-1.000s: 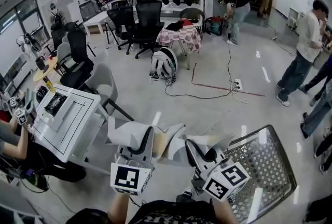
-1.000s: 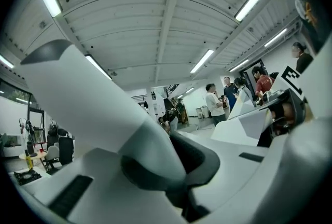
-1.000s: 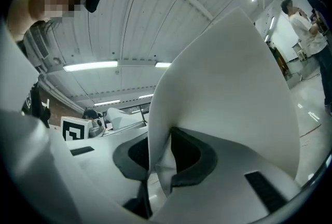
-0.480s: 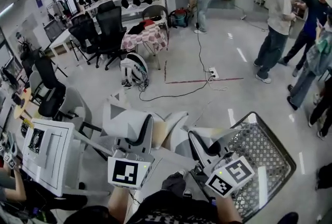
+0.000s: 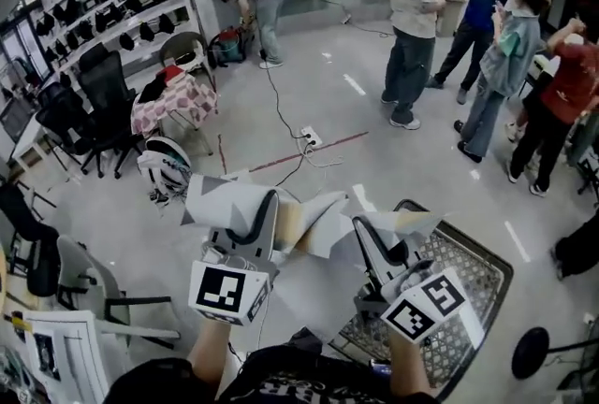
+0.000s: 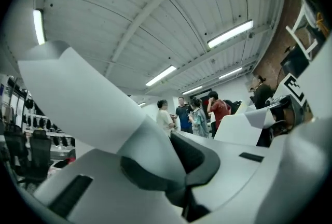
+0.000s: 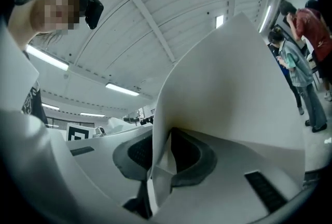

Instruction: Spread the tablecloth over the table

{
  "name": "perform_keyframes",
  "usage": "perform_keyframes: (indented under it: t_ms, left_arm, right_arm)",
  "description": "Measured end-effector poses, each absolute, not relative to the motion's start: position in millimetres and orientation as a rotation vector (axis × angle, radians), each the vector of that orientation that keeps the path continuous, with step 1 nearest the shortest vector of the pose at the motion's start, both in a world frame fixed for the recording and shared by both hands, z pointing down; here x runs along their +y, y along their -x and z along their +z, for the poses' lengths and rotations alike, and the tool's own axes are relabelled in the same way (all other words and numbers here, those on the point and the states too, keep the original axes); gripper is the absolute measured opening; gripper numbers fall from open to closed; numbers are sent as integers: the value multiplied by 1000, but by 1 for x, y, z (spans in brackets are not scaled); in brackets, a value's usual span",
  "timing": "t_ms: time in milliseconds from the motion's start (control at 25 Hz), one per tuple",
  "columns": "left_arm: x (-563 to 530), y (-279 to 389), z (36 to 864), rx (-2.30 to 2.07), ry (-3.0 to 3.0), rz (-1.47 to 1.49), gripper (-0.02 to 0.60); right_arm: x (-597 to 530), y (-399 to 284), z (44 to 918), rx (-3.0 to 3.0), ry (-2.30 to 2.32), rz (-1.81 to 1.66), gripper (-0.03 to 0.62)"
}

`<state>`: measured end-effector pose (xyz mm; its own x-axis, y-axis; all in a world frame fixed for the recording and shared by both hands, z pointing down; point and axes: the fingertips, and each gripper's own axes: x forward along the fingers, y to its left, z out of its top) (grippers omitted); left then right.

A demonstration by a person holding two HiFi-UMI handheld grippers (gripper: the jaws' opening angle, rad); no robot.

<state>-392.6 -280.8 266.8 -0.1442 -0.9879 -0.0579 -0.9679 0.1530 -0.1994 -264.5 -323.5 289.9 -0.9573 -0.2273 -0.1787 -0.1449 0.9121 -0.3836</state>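
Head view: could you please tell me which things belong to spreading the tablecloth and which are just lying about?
Part of the job: tablecloth, clamped in the left tongs and the right tongs.

Just lying about: white helmet, power strip, black office chairs, grey chair.

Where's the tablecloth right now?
Head view, lower centre: the tablecloth hangs bunched between the left hand-held gripper and right hand-held gripper, clamped in both.

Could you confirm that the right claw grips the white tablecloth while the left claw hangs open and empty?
Not quite: the left claw is shut on the tablecloth too, not open and empty, as the left gripper view shows. The right claw does grip it.
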Motion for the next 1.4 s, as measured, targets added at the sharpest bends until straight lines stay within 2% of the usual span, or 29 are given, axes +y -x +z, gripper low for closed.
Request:
perform_keyframes:
  t_ms: [320, 640, 840, 960, 1080, 1240, 1400]
  left_arm:
    - [-394, 369, 210, 1810, 2152, 77, 35]
    - [-441, 300, 164, 1392, 2209, 378, 34]
    - [-470, 243, 205, 1306, 2197, 382, 35]
    - [-485, 216, 270, 1347, 2328, 334, 35]
    - [-485, 187, 352, 1327, 2526, 103, 37]
    - [-460, 162, 429, 1305, 2679, -123, 35]
    - [-454, 158, 448, 1355, 2739, -183, 35]
  right_arm:
    - [-410, 228, 231, 2683, 658, -302, 66]
    - [-422, 146, 188, 2668, 1064, 378, 66]
    - [-434, 77, 221, 2675, 1461, 659, 69]
    - [-438, 33, 284, 2696, 1734, 556, 67]
    - [-430, -12, 353, 2657, 1991, 282, 38]
    - [-409, -50, 415, 2561, 1960, -145, 28]
    - [-397, -69, 440, 2402, 1867, -384, 18]
